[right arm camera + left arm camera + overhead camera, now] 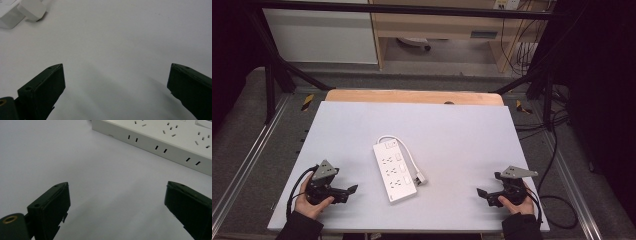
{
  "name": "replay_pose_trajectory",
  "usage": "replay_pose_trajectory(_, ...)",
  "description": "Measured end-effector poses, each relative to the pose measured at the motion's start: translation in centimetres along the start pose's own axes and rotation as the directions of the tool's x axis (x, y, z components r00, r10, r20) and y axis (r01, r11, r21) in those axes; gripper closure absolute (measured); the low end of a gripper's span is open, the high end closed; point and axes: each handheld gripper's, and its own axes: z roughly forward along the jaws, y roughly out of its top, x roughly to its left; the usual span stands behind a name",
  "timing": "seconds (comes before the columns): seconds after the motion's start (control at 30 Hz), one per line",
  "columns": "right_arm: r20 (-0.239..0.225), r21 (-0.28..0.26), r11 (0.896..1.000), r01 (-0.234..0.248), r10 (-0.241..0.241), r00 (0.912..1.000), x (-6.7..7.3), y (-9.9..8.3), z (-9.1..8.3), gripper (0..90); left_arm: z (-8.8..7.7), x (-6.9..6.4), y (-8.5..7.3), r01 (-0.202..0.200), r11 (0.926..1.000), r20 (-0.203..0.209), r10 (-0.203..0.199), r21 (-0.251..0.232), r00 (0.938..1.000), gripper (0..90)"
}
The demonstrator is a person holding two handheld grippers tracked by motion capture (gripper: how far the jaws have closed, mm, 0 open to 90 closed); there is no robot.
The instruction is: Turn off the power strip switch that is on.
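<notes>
A white power strip [393, 171] lies flat in the middle of the pale table [452, 130], its white cable looping round to a white plug [419, 178] resting beside its right edge. My left gripper [350, 192] rests near the front left, open and empty, pointing at the strip. The strip's slotted side [160, 142] fills the top right of the left gripper view, beyond my wide jaws [117, 200]. My right gripper [482, 194] sits at the front right, open and empty. The plug [31, 10] and a strip corner appear top left in the right gripper view.
A wooden edge [412, 96] borders the table's far side. Black frame bars [277, 65] rise at both back corners. Cables [557, 150] trail on the floor to the right. A cabinet and shelving stand behind.
</notes>
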Motion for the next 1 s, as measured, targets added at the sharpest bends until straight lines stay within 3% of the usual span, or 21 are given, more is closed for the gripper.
replay_pose_trajectory(1.0, 0.002, 0.008, 1.0, 0.003, -0.003, 1.0, 0.1, 0.0, 0.1, 2.0, 0.0, -1.2, 2.3, -0.029, 0.9996, -0.013, 0.028, -0.008, 0.9995, 6.2)
